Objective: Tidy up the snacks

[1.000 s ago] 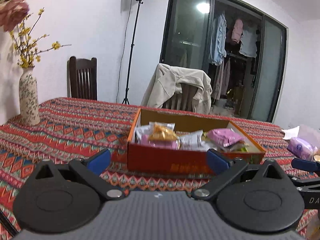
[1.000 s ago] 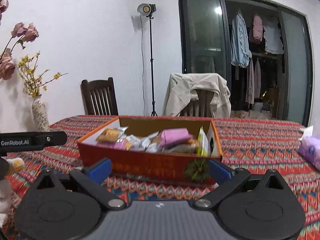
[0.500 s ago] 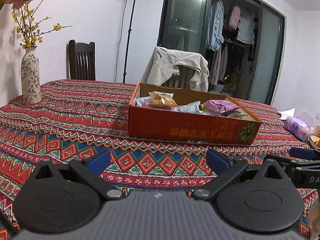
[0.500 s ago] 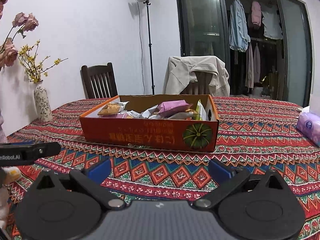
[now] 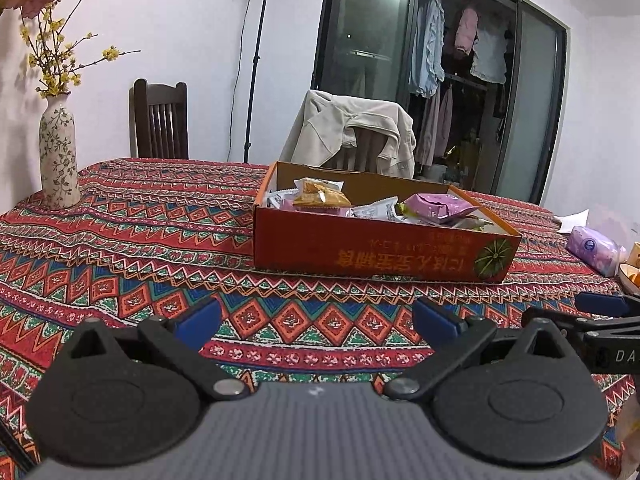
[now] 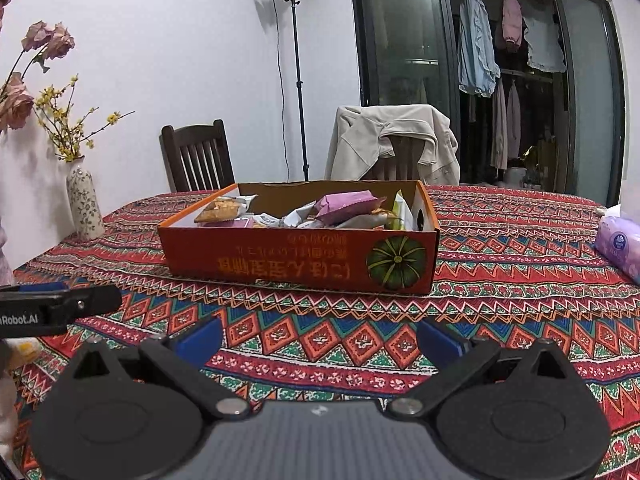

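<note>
An orange cardboard box (image 5: 380, 252) (image 6: 296, 260) stands on the patterned tablecloth, holding several wrapped snacks: a pink packet (image 5: 436, 206) (image 6: 348, 204), an orange-brown packet (image 5: 320, 196) (image 6: 222, 208) and white packets. My left gripper (image 5: 316, 320) is open and empty, low over the cloth, well short of the box. My right gripper (image 6: 318, 336) is open and empty too, in front of the box. Each gripper's tip shows at the edge of the other's view.
A flower vase (image 5: 58, 156) (image 6: 84, 204) stands at the table's left. A purple tissue pack (image 5: 596, 248) (image 6: 620, 244) lies at the right, with a bowl (image 5: 630, 276) near it. Two chairs stand behind the table, one draped with a jacket (image 5: 356, 136).
Both grippers have drawn back from the box and risen, so the box now sits farther away in both views. Both stay open and empty.
</note>
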{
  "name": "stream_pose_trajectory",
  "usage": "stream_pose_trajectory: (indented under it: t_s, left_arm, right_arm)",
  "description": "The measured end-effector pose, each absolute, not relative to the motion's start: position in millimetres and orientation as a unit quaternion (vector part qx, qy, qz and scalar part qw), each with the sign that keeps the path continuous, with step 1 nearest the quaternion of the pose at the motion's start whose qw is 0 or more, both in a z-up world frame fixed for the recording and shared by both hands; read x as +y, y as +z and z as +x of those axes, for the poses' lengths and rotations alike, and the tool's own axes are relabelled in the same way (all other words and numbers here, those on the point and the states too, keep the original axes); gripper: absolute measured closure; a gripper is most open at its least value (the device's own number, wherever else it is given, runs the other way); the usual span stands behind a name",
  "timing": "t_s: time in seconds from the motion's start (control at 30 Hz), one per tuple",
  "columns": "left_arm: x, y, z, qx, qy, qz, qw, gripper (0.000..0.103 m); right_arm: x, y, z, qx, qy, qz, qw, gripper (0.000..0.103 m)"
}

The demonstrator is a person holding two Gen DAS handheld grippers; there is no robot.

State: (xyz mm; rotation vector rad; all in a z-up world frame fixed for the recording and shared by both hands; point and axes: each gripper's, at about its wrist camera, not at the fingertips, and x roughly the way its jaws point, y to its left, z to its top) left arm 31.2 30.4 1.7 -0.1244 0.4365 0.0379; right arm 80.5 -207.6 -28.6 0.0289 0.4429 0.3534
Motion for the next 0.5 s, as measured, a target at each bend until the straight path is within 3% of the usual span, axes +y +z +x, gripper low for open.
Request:
stream_pose_trajectory:
  t_s: [0.5]
  left_arm:
    - [29.5,1.3,31.1,0.217,0.017,-0.062,0.974,0.0]
  right_arm:
    - [-207.9,-31.2,80.8,0.221,0.174,0.016,0.959,0.0]
